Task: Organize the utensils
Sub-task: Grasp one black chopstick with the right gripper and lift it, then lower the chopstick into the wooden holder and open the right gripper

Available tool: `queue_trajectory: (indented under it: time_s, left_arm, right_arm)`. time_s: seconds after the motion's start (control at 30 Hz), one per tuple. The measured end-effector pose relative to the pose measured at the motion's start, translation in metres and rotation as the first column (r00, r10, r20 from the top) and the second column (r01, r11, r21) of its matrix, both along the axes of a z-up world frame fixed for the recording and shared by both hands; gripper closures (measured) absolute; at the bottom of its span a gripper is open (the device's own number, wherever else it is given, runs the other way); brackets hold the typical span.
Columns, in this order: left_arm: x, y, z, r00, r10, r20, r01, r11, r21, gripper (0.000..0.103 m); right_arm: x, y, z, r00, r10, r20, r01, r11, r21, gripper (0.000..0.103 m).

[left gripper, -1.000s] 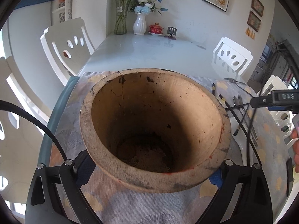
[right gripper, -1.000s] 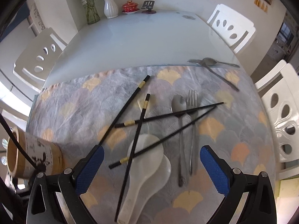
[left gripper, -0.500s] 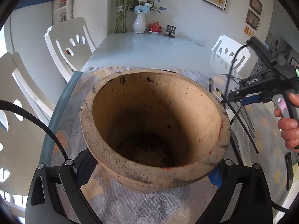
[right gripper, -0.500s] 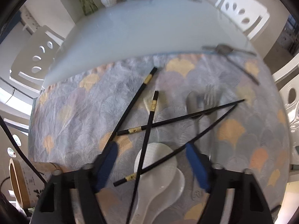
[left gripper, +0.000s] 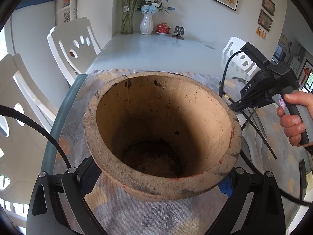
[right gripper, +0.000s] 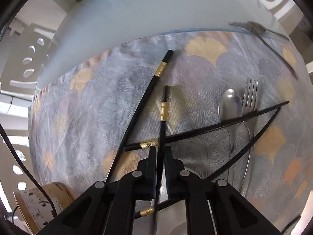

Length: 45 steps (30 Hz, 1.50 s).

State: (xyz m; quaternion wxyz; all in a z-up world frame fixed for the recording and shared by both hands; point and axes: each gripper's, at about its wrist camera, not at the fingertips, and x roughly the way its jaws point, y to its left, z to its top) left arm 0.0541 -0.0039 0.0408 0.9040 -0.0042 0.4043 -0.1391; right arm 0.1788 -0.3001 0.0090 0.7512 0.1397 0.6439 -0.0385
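A wide bamboo holder (left gripper: 195, 101), with nothing inside, sits between the fingers of my left gripper (left gripper: 156, 182). The blue pads (left gripper: 225, 186) press on both of its sides. My right gripper (right gripper: 160, 150) points down at the patterned mat (right gripper: 78, 117). Its jaws have just been closing and now pinch a black, gold-banded chopstick (right gripper: 162, 101). Other chopsticks (right gripper: 144, 96) (right gripper: 225, 125) (right gripper: 260, 135) lie crossed around it. Beside them lie a metal spoon (right gripper: 229, 103) and a fork (right gripper: 250, 96), and white ceramic spoons (right gripper: 176, 229) lie under the gripper. In the left wrist view a hand (left gripper: 293, 121) holds the right gripper (left gripper: 236, 105).
Another fork and spoon (right gripper: 258, 29) lie at the mat's far right corner. White chairs (left gripper: 74, 45) (left gripper: 238, 58) stand along the glass table (left gripper: 156, 51). Vases (left gripper: 146, 23), a red lidded cup (left gripper: 162, 27) and a small stand (left gripper: 179, 32) sit at its far end.
My right gripper has dropped onto the crossed chopsticks, and its jaws went from wide open to shut on one chopstick. The left gripper and the holder have stayed put.
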Motion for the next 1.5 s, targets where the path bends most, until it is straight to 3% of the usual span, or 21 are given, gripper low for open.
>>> queue_trajectory:
  time_s: [0.27, 0.47, 0.73, 1.07, 1.3, 1.5]
  left_arm:
    - [-0.001, 0.002, 0.000, 1.000, 0.001, -0.008, -0.001, 1.000, -0.011, 0.006]
    - [0.000, 0.002, 0.000, 1.000, -0.003, -0.007, 0.003, 1.000, -0.007, 0.006]
    - [-0.001, 0.001, -0.001, 1.000, -0.004, 0.001, 0.004, 1.000, -0.008, 0.006]
    - [-0.002, 0.001, -0.001, 1.000, -0.001, 0.005, 0.001, 1.000, -0.004, 0.006]
    - [-0.003, 0.001, -0.001, 1.000, -0.002, 0.005, 0.002, 1.000, -0.004, 0.006]
    - [-0.003, 0.001, -0.001, 1.000, -0.002, 0.006, 0.002, 1.000, -0.003, 0.006]
  right_arm:
    - [-0.036, 0.007, 0.042, 0.990, 0.039, 0.135, -0.042, 0.999, 0.013, 0.097]
    - [-0.075, 0.004, 0.093, 0.955, 0.020, 0.295, -0.037, 0.998, 0.053, 0.097]
    - [-0.114, 0.020, 0.164, 0.876, 0.052, 0.480, -0.080, 0.996, 0.038, 0.097]
    - [-0.125, 0.063, 0.261, 0.723, 0.113, 0.681, -0.191, 0.981, 0.039, 0.097]
    - [-0.130, 0.105, 0.284, 0.664, 0.184, 0.725, -0.294, 0.955, 0.027, 0.097]
    - [-0.134, 0.136, 0.271, 0.664, 0.257, 0.702, -0.354, 0.935, -0.009, 0.097]
